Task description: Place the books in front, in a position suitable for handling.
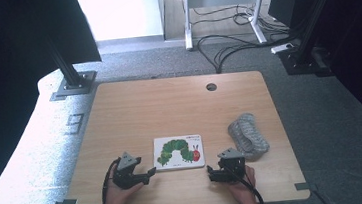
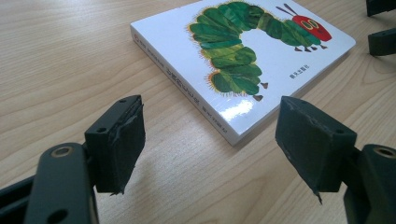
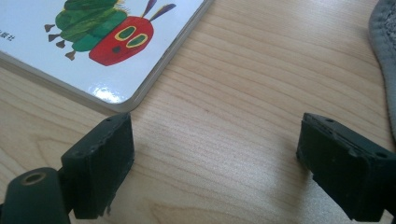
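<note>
A white board book (image 1: 179, 152) with a green caterpillar on its cover lies flat near the table's front edge. My left gripper (image 1: 149, 176) rests low at the book's front left corner, jaws open and empty; in the left gripper view the book (image 2: 243, 60) lies just ahead of the open jaws (image 2: 210, 144). My right gripper (image 1: 211, 174) sits at the book's front right corner, also open with nothing between its jaws. The right gripper view has the book's corner (image 3: 100, 44) ahead of the left jaw, with bare wood between the jaws (image 3: 215, 158).
A grey knitted cloth (image 1: 247, 135) lies bunched to the right of the book, its edge (image 3: 383, 56) at the right of the right gripper view. The wooden table (image 1: 169, 108) has a cable hole (image 1: 211, 87) at the back. Cables and stand feet lie on the floor beyond.
</note>
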